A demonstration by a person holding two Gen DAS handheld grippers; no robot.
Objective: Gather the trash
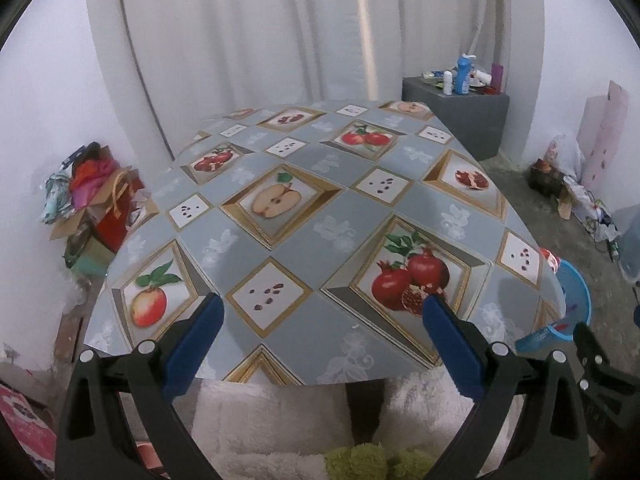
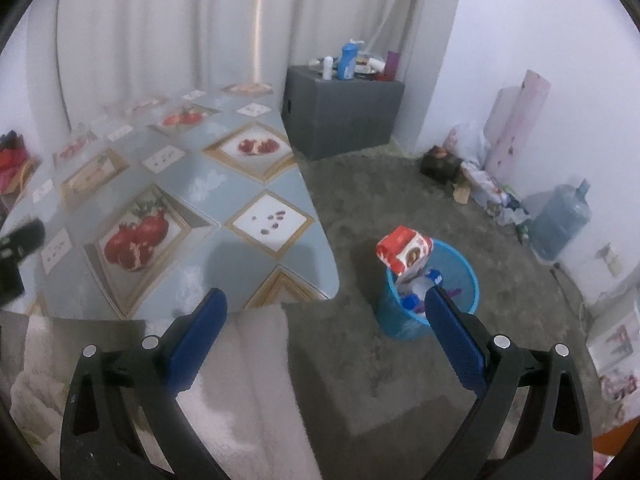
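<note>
Both sets of blue fingers spread wide and empty, left gripper (image 1: pixel 322 314) low over the near edge of the surface (image 1: pixel 304 248), right gripper (image 2: pixel 326 308) off its right corner above the carpet (image 2: pixel 360 208); nothing loose on the patterned cloth; collected trash already in the blue bin (image 2: pixel 470 276) on the floor, just ahead and right of the right fingers (image 2: pixel 452 320), a red-and-white carton (image 2: pixel 404 252) poking upright from the rim; right hand plainly nearer; no obstacle between; farther off, grey box (image 2: pixel 344 112) with bottles, water jug (image 2: pixel 560 224) by the wall.
</note>
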